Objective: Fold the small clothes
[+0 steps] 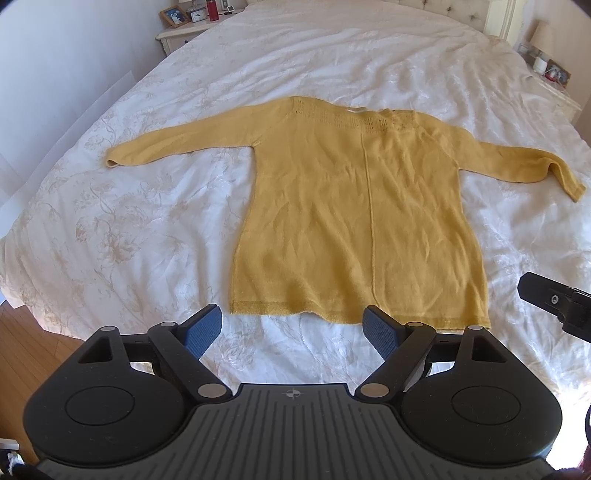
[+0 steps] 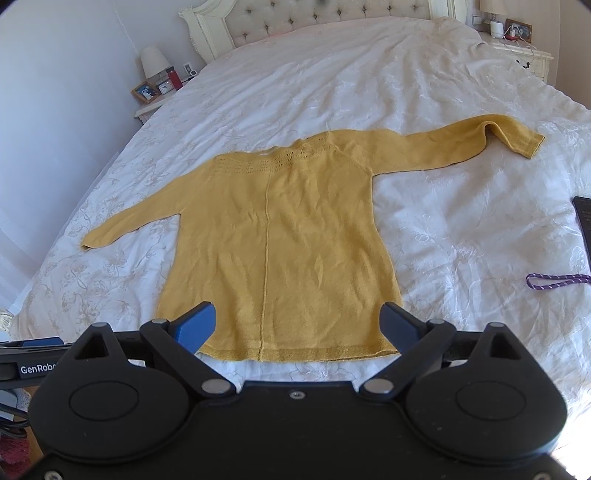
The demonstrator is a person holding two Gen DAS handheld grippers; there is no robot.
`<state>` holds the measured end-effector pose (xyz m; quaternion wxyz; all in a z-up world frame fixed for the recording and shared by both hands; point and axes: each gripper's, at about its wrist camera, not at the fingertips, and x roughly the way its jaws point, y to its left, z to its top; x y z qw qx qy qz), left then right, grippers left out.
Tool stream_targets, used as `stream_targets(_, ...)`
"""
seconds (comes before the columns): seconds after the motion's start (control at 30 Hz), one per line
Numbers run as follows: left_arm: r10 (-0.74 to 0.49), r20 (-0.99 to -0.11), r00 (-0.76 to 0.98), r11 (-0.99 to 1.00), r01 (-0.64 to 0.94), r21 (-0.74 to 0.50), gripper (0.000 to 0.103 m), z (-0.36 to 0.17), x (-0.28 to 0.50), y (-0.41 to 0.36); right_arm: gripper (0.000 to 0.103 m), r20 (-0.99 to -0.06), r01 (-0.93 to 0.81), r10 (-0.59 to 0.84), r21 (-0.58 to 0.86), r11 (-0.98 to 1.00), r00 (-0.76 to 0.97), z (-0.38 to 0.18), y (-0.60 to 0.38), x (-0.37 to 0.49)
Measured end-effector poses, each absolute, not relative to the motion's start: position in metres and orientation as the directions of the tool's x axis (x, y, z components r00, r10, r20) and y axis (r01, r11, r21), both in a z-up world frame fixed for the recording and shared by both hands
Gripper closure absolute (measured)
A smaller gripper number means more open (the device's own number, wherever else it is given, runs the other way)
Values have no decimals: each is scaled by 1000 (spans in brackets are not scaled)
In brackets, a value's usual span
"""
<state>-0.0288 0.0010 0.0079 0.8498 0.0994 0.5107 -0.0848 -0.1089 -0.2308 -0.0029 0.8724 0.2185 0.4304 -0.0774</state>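
Observation:
A mustard-yellow knitted sweater (image 1: 354, 221) lies flat on the white bedspread (image 1: 147, 206), neck away from me, both sleeves stretched out sideways. The right sleeve's cuff (image 2: 524, 138) is bent back. My left gripper (image 1: 291, 325) hovers open just before the hem's left half, nothing between its blue pads (image 1: 201, 334). My right gripper (image 2: 299, 325) is open too, above the hem (image 2: 295, 352), its blue fingertips (image 2: 195, 325) straddling the sweater's lower edge without touching it. In the left wrist view part of the right gripper's black body (image 1: 557, 302) shows at the right edge.
A bedside table (image 1: 184, 33) with a picture frame, clock and red bottle stands at the far left; another nightstand (image 2: 524, 48) is at the far right. A dark flat device (image 2: 583, 221) and a purple cord (image 2: 554, 282) lie on the bed's right side. Wood floor (image 1: 26, 343) shows at left.

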Motion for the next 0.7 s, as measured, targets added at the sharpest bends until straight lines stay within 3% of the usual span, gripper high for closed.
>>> stream_targets(0.7,-41,-901,431,970,233,67,20,0,-7,15,7,-801,311,84,323,894,592,-13,-220,-87)
